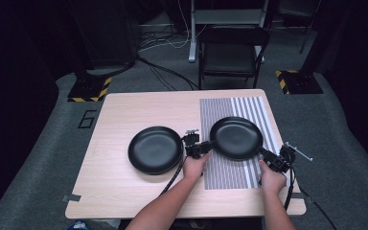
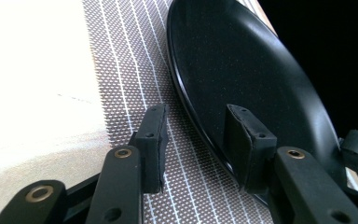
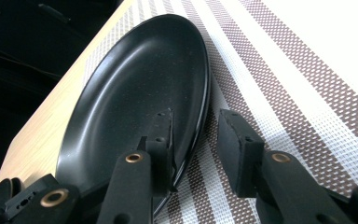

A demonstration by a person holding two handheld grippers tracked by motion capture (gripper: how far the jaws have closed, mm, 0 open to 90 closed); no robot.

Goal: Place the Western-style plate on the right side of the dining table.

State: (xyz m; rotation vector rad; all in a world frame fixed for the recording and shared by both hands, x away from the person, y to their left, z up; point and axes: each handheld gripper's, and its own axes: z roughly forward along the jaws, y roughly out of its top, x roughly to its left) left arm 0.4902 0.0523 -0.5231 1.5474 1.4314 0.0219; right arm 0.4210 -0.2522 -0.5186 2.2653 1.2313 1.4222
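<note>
A black plate (image 1: 236, 137) lies on the striped placemat (image 1: 230, 175) on the right half of the table. My left gripper (image 1: 202, 147) sits at its left rim. In the left gripper view the gripper (image 2: 196, 112) straddles the plate (image 2: 242, 70) rim, one finger (image 2: 151, 140) over the mat (image 2: 121, 56) and the other over the plate, with gaps showing. My right gripper (image 1: 268, 155) is at the plate's near right rim. In the right gripper view the gripper (image 3: 195, 116) is open astride the plate (image 3: 140, 88) rim, with its right finger (image 3: 235, 149) clear above the mat (image 3: 284, 74).
A second black plate (image 1: 155, 149) rests on the bare wood (image 1: 120, 110) left of the mat, close to my left gripper. A folding chair (image 1: 232, 52) stands beyond the far edge. A strip of grey tape (image 1: 71, 197) marks the front left corner.
</note>
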